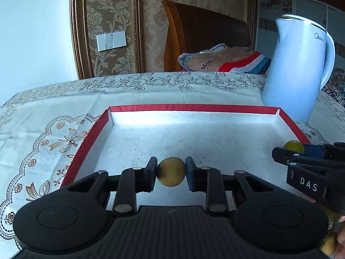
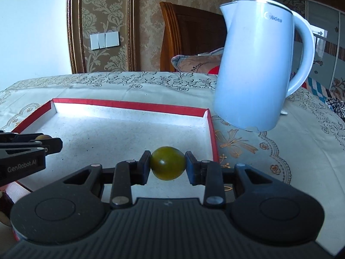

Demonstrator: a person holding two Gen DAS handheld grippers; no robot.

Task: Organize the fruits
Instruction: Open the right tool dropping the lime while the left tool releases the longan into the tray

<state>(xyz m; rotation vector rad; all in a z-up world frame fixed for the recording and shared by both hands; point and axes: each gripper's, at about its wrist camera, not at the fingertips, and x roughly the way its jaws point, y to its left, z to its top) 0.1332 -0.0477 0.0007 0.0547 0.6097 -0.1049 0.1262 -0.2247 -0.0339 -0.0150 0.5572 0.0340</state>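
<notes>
Over red tray [image 1: 86, 142]: fruit [image 1: 171, 171] clamped btwn left hand-held gripper [image 1: 171, 172]

Shallow red-rimmed cardboard tray [image 1: 215, 108] lies on the embroidered cream tablecloth [image 1: 54, 112]; pale blue electric kettle [image 2: 256, 64] stands just behind the tray's right far corner. Wooden headboard [image 1: 204, 38] and folded blankets [image 1: 226, 61] lie behind the table.
</notes>
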